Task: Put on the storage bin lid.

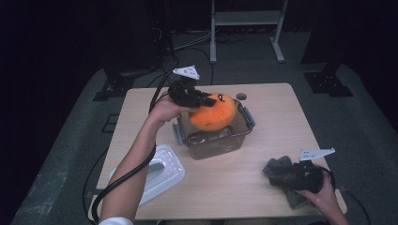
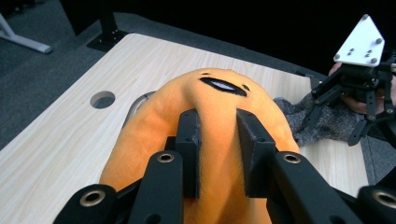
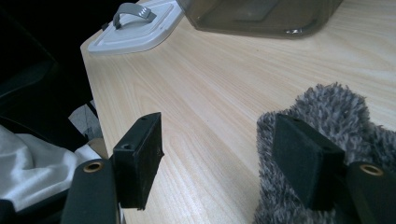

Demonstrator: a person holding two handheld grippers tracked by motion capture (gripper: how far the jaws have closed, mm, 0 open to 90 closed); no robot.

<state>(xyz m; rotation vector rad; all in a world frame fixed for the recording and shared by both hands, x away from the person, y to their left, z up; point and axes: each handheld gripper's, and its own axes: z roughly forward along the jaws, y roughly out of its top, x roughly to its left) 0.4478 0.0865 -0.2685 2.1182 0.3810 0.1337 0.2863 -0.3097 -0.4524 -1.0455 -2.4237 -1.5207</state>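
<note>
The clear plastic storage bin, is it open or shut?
Open: its white lid lies apart on the table; the bin has no cover.

Bin (image 1: 244, 123) contents under plush (image 1: 213, 114) hidden

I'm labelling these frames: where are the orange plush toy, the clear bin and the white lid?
orange plush toy (image 1: 215, 115), high view, its rounded body.
clear bin (image 1: 213, 149), high view, front wall.
white lid (image 3: 140, 32), right gripper view, flat top.
</note>
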